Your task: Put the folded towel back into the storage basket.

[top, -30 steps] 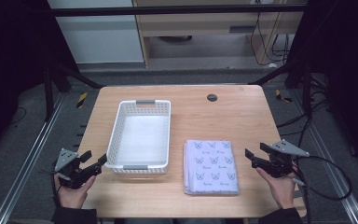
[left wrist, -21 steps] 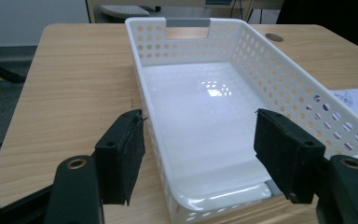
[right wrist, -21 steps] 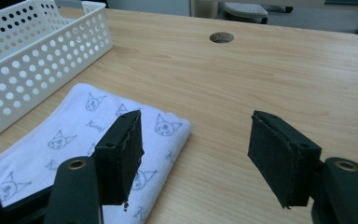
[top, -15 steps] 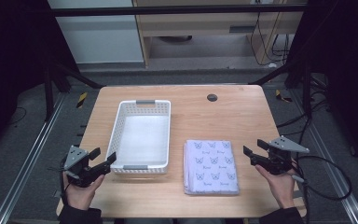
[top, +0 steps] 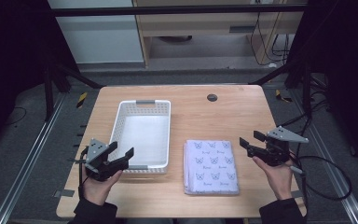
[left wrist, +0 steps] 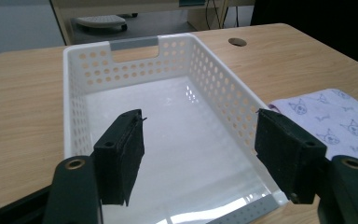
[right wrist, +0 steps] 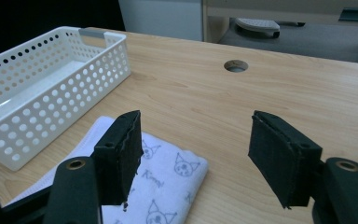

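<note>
Lower left of the high view: the left gripper — jaws apart — at the white basket's near end. Lower right, the right gripper gapes beside the folded cloth.

We see a light wooden desk with a round cable hole. On it lie an empty white perforated basket and, just beside it, a folded cat-print cloth.
</note>
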`<state>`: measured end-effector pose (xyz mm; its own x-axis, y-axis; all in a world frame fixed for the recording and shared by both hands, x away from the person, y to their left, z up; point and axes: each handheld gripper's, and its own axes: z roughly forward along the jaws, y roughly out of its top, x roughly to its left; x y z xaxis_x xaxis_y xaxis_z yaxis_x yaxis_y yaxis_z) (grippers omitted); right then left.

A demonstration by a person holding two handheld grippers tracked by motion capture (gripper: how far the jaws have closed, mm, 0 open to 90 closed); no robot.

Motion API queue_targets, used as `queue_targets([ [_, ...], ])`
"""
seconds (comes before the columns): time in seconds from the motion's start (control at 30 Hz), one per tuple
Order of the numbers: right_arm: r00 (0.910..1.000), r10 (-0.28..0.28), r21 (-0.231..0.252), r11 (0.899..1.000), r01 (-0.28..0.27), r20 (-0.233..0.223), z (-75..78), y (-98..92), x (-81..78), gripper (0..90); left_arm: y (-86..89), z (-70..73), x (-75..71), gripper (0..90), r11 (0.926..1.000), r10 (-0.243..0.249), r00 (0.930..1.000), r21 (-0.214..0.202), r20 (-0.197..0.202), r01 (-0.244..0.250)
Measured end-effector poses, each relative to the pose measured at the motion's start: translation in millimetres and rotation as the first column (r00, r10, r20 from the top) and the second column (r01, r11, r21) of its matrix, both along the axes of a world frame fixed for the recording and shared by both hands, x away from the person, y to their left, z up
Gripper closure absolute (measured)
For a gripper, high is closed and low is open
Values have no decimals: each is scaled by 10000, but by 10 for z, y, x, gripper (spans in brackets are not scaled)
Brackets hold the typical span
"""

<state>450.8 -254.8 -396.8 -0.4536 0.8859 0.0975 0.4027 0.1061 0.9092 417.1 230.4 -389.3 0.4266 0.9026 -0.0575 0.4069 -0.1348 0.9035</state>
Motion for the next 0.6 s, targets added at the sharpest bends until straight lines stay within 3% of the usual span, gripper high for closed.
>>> queue_targets([
  [0.27, 9998, 165, 2, 9999, -165, 58, 95, 70, 58, 334, -250, 31, 11, 320, 9990, -446, 9990, 54, 59, 446],
  [0.6, 9995, 306, -72, 9995, -306, -50, 64, 117, 109, 327, -496, -13, 23, 322, 9959, -888, 9960, 149, -126, 890],
])
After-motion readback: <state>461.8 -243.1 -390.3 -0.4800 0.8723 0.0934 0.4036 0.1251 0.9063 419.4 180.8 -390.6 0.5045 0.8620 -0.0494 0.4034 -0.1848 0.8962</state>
